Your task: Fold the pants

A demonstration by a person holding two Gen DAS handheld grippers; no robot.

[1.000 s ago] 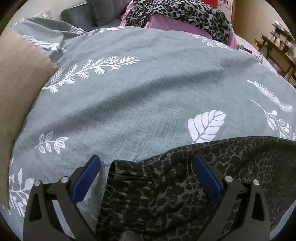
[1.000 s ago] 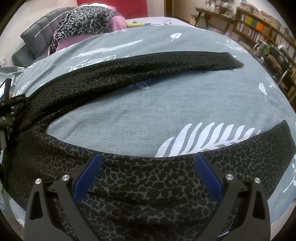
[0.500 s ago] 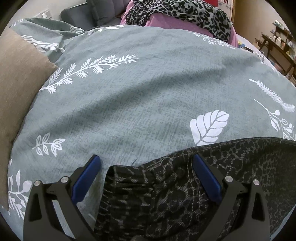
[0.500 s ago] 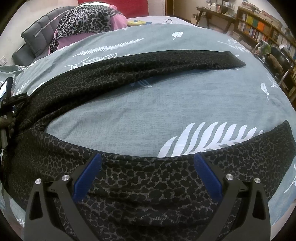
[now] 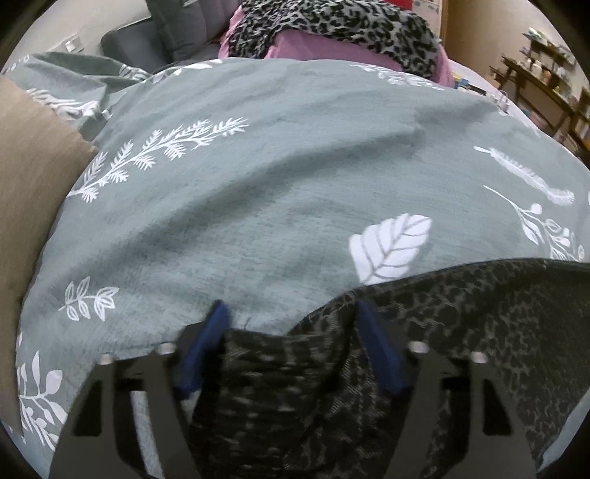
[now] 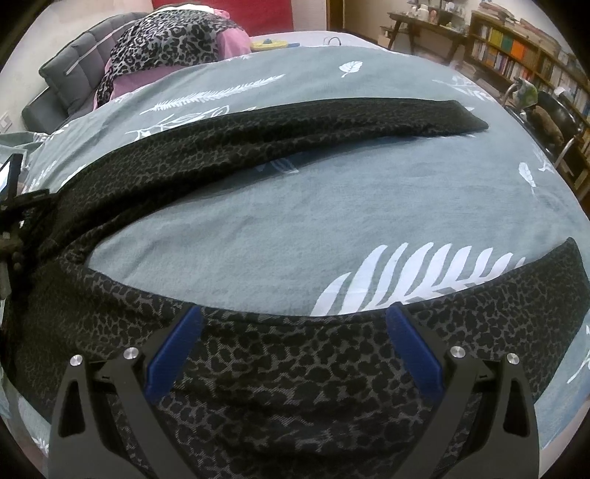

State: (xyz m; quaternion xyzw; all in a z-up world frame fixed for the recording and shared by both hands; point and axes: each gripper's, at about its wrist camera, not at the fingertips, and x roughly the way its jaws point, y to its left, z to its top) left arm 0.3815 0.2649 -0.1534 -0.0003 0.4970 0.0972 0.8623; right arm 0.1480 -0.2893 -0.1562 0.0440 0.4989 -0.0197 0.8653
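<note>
Dark leopard-print pants (image 6: 295, 154) lie spread on a grey-green bedspread (image 6: 295, 228), legs apart in a V; the far leg ends at the right (image 6: 453, 118), the near leg runs under my right gripper (image 6: 293, 328). My right gripper is open, its blue fingers straddling the near leg's edge. In the left wrist view the pants' waistband corner (image 5: 287, 353) sits between the blue fingers of my left gripper (image 5: 291, 317), which is partly closed around the bunched fabric; the view is blurred. The left gripper also shows at the left edge of the right wrist view (image 6: 14, 221).
A leopard-print cloth over pink fabric (image 5: 332, 25) lies at the bed's head by a grey headboard (image 6: 73, 70). A tan pillow (image 5: 29, 177) sits at left. Bookshelves (image 6: 523, 55) and a chair (image 6: 545, 118) stand to the right of the bed.
My left gripper's fingers have narrowed around the waistband corner and the view has blurred with motion. The right gripper has barely moved and stays open over the near leg.
</note>
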